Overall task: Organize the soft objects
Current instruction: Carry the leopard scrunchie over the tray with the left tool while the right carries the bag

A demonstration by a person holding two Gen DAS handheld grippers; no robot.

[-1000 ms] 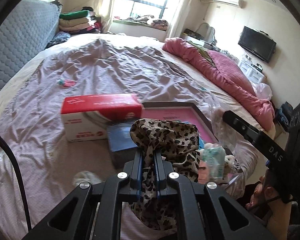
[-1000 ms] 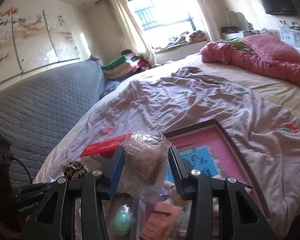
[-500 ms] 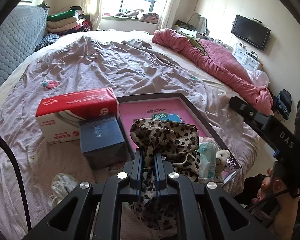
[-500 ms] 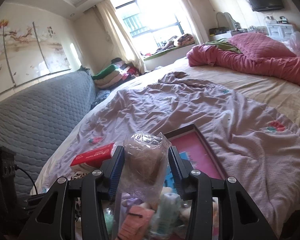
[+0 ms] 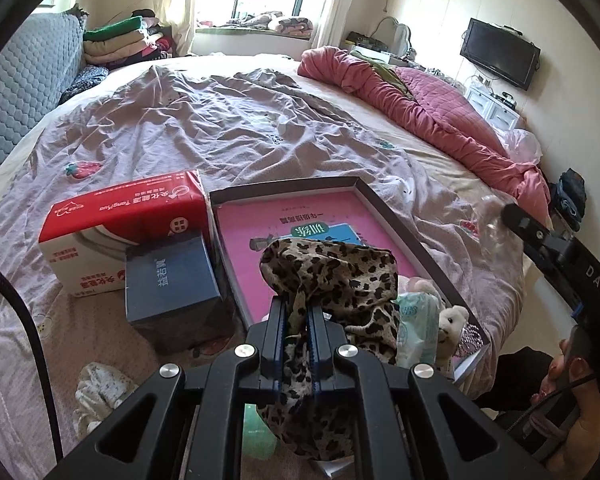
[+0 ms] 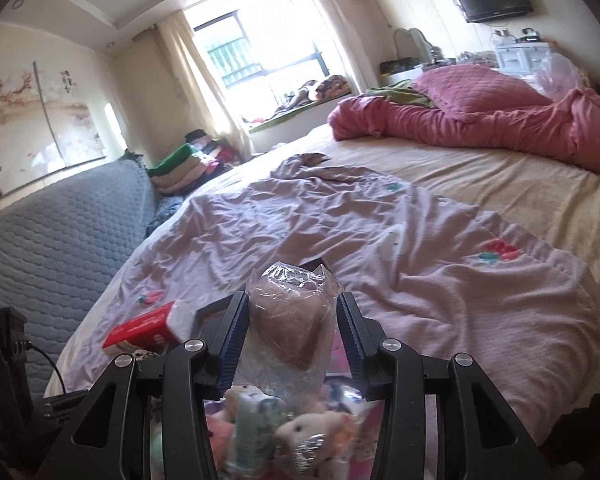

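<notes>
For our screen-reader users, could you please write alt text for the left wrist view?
The left claw is shut on a leopard-print cloth, held above a dark-framed tray with a pink base on a rumpled bed. A red-and-white tissue box and a blue box sit left of the tray; a small white plush toy lies in its near corner.

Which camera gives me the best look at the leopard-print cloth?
Left wrist: the leopard-print cloth fills the centre, pinched in the left gripper. The right wrist view shows at most a spotted scrap low on the left.
</notes>
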